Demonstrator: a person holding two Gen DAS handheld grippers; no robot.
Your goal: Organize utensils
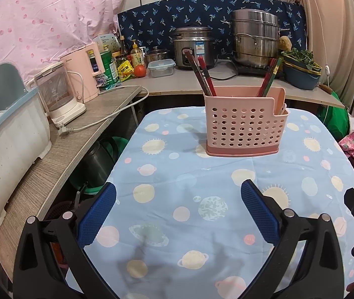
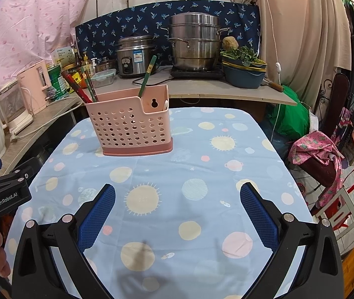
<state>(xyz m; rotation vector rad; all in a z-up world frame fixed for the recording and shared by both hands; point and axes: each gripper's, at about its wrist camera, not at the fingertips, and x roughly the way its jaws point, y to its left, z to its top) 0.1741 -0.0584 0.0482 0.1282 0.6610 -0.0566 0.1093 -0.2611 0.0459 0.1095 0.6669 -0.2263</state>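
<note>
Left gripper (image 1: 178,210) and right gripper (image 2: 177,210) both spread, empty, above the planet-print blue tabletop (image 2: 201,174) — chopsticks (image 1: 203,76) upright in the perforated pink plastic utensil holder (image 1: 245,122).

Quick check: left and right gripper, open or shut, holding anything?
Left gripper: open, holding nothing, above the tablecloth.
Right gripper: open, holding nothing; the pink utensil holder stands ahead, untouched.
</note>
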